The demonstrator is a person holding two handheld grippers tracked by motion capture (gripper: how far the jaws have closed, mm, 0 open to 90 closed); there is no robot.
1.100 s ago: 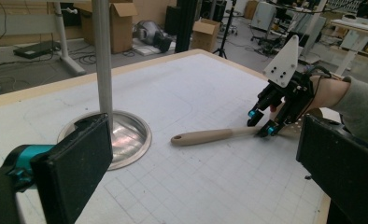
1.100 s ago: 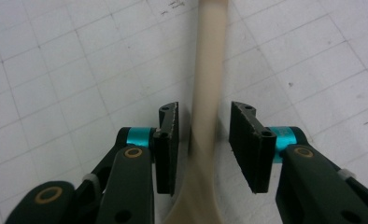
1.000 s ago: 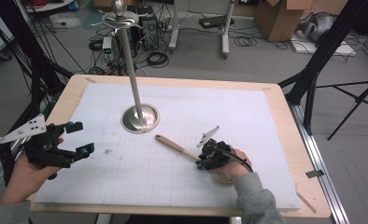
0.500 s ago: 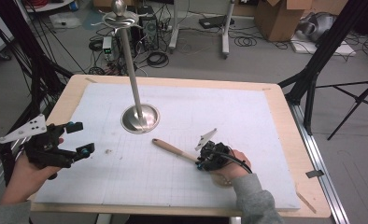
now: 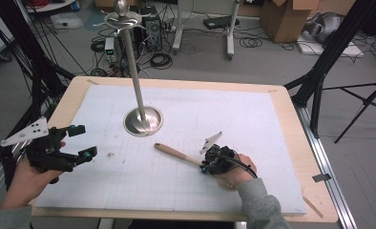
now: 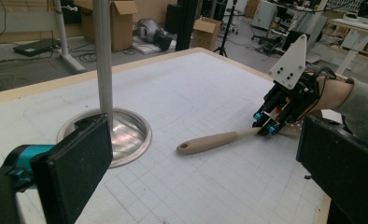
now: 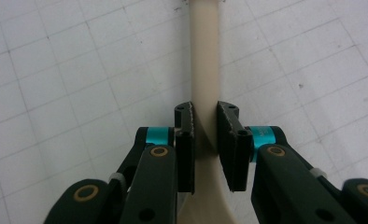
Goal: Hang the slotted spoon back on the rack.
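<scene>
Right gripper (image 5: 206, 167) near right of centre, jaws just been closing, wooden handle (image 5: 175, 153) between them, running left and far across the white gridded mat (image 5: 253, 124). Left gripper (image 5: 83, 142) hovers at near left edge, jaws apart, holding nothing. Metal stand (image 5: 143, 121), round base, upright pole, stands left of centre, farther back.
</scene>
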